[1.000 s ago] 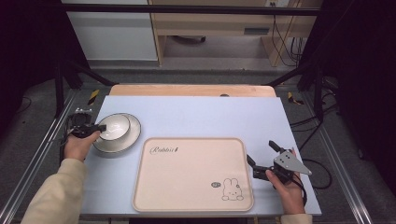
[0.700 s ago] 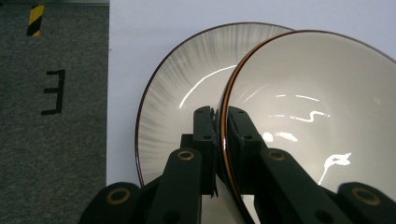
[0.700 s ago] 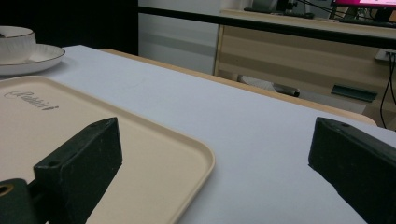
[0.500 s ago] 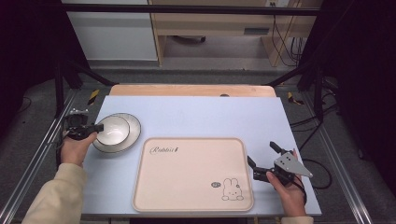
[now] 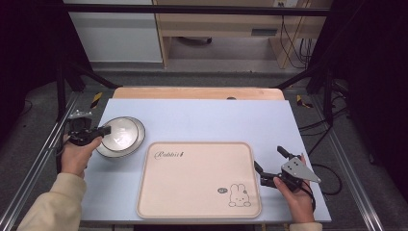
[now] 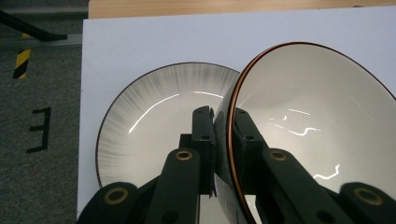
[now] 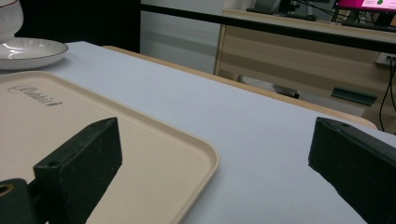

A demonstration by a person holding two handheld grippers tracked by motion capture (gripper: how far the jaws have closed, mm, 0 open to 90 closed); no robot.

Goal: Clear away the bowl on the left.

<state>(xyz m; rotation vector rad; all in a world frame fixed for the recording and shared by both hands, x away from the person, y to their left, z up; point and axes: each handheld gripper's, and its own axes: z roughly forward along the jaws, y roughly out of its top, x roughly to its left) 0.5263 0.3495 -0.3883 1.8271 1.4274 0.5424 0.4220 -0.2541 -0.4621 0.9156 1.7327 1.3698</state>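
A white bowl (image 6: 317, 116) with a brown rim hangs tilted over a grey-streaked plate (image 6: 154, 121). My left gripper (image 6: 223, 114) is shut on the bowl's rim, one jaw inside and one outside. In the high view the bowl (image 5: 119, 134) and plate (image 5: 138, 139) are at the table's left, with the left gripper (image 5: 98, 131) at the bowl's left edge. My right gripper (image 5: 267, 158) stands open beside the right edge of the beige rabbit tray (image 5: 199, 178), with nothing between its jaws. In the right gripper view the right gripper (image 7: 215, 140) looks over the tray (image 7: 93, 130) corner.
The tray lies near the front edge of the light blue table top (image 5: 216, 120). A wooden strip (image 5: 197, 93) runs along the far edge. Metal frame rails (image 5: 33, 168) flank both sides. The plate (image 7: 28, 51) stands far off in the right gripper view.
The left hand has risen a little with the bowl, lifting and tilting it over the plate. The right hand has stayed put.
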